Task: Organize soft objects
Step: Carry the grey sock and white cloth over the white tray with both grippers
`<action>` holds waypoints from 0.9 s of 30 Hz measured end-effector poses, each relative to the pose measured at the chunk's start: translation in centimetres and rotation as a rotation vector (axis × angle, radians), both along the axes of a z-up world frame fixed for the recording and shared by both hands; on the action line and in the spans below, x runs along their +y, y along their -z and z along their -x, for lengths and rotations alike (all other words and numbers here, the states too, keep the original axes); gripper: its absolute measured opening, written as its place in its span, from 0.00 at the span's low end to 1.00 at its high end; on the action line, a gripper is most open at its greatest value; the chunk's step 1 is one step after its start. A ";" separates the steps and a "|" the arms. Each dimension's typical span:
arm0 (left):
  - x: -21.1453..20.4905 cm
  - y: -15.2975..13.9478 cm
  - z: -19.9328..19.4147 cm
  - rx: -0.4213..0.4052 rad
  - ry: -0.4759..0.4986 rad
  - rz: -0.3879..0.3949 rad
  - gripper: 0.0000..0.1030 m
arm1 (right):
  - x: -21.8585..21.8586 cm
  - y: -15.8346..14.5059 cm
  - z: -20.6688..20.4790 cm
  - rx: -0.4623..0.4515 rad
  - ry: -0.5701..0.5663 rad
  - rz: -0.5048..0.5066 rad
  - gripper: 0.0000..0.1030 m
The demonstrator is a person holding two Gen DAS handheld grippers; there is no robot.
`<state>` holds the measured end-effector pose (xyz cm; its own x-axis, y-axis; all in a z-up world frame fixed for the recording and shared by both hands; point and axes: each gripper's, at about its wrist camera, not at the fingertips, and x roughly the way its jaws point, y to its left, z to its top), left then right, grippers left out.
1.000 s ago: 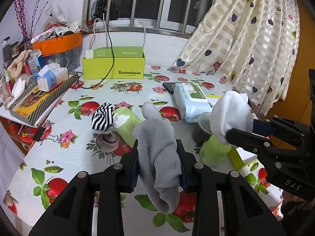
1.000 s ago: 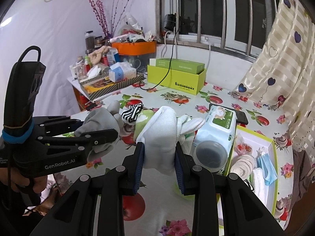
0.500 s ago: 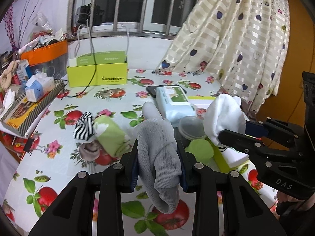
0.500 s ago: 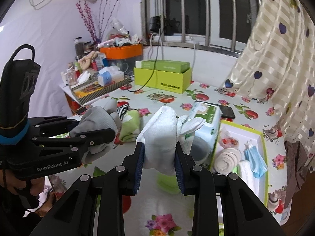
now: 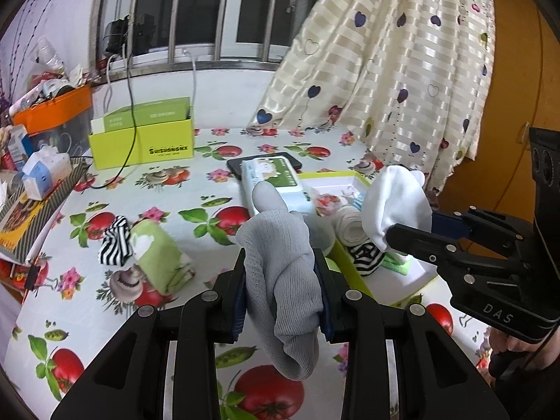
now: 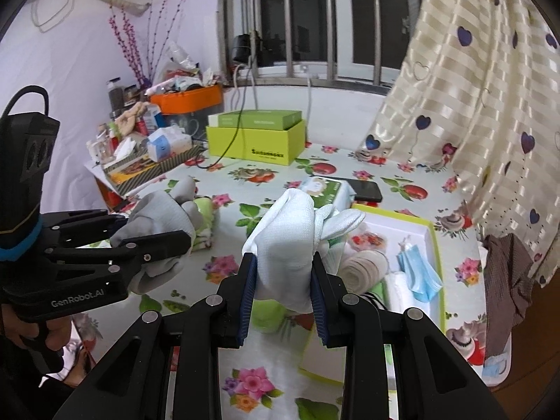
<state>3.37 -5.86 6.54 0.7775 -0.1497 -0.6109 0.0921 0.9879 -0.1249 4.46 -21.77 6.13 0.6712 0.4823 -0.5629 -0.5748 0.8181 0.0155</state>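
Observation:
My left gripper (image 5: pixel 280 273) is shut on a grey glove (image 5: pixel 280 266) and holds it above the table; it also shows in the right wrist view (image 6: pixel 157 217). My right gripper (image 6: pixel 283 273) is shut on a white glove (image 6: pixel 290 238), held near the front edge of the yellow-green tray (image 6: pixel 435 241); the white glove also shows in the left wrist view (image 5: pixel 395 206). The tray holds a beige bandage roll (image 6: pixel 364 269), a blue mask (image 6: pixel 418 273) and a striped sock (image 5: pixel 364 255). A green towel (image 5: pixel 161 255) and a black-and-white striped sock (image 5: pixel 113 241) lie on the table at left.
A wet-wipes pack (image 5: pixel 276 182) and a black phone (image 6: pixel 364 189) lie behind the tray. A yellow-green box (image 5: pixel 143 140) with a cable stands at the back. A cluttered shelf (image 5: pixel 31 189) is at left, a curtain (image 5: pixel 402 70) at right. A green lid (image 6: pixel 269 315) lies under my right gripper.
Both grippers moved right with their gloves, toward the tray. The tray and its contents have come into the left wrist view; the towel and striped sock have slid to the left.

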 end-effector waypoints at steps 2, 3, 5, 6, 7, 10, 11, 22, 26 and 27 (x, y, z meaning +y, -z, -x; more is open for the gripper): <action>-0.4 0.0 -0.3 0.001 0.009 0.001 0.33 | -0.7 0.1 -0.1 0.002 0.014 -0.001 0.27; -0.6 0.0 -0.4 0.001 0.015 0.002 0.33 | -0.9 0.1 -0.2 0.003 0.019 -0.001 0.27; -1.1 -0.1 -0.6 0.001 0.025 0.002 0.33 | -1.7 0.2 -0.4 0.004 0.038 -0.002 0.27; -1.4 -0.1 -0.8 0.001 0.031 0.003 0.33 | -2.1 0.2 -0.5 0.004 0.047 -0.004 0.27; -1.6 -0.1 -0.9 0.001 0.037 0.003 0.33 | -2.7 0.2 -0.7 0.004 0.062 -0.005 0.27; -2.2 -0.3 -1.3 -0.004 0.051 0.004 0.33 | -4.2 0.2 -1.2 0.007 0.101 -0.010 0.27; -2.4 -0.3 -1.4 -0.005 0.057 0.005 0.33 | -5.0 0.2 -1.3 0.008 0.121 -0.012 0.27; -4.7 -0.2 -2.3 -0.002 0.110 0.011 0.33 | -8.9 1.8 -2.5 0.053 0.209 0.001 0.27; -5.6 0.0 -2.5 0.005 0.132 0.009 0.33 | -9.5 3.2 -2.8 0.090 0.234 0.026 0.27; -5.8 0.1 -2.6 0.007 0.137 0.009 0.33 | -9.7 3.4 -3.0 0.100 0.238 0.030 0.27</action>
<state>5.93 -11.68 6.45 0.7450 -0.2594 -0.6145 0.2249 0.9650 -0.1346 7.48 -31.44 2.70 0.7042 0.2997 -0.6436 -0.3628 0.9311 0.0365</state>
